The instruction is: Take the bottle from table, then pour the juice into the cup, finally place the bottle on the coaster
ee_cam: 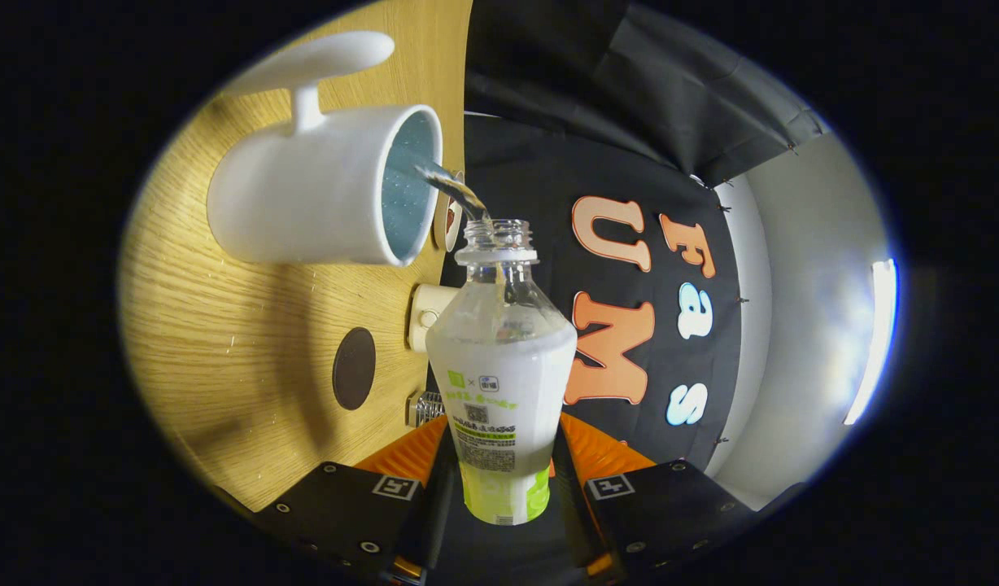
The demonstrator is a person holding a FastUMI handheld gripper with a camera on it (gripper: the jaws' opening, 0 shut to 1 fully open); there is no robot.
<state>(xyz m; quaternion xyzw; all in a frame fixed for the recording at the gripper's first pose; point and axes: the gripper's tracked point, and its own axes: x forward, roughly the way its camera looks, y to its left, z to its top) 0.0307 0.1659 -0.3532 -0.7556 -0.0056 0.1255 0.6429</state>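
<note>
Pouring juice into cup.
My gripper (506, 496) clamps the bottle (499, 382) between both fingers, tipped; stream (455, 189) runs from its mouth into white cup (320, 191). Coaster (354, 368) on table (215, 342) beside.

A recording booth, staged rather than lived in: black cloth wall (548, 73) pinned up behind a wood-grain table (223, 358), a pale plain panel (800, 325) beside it, and a bright strip light (872, 342) on that side.
</note>
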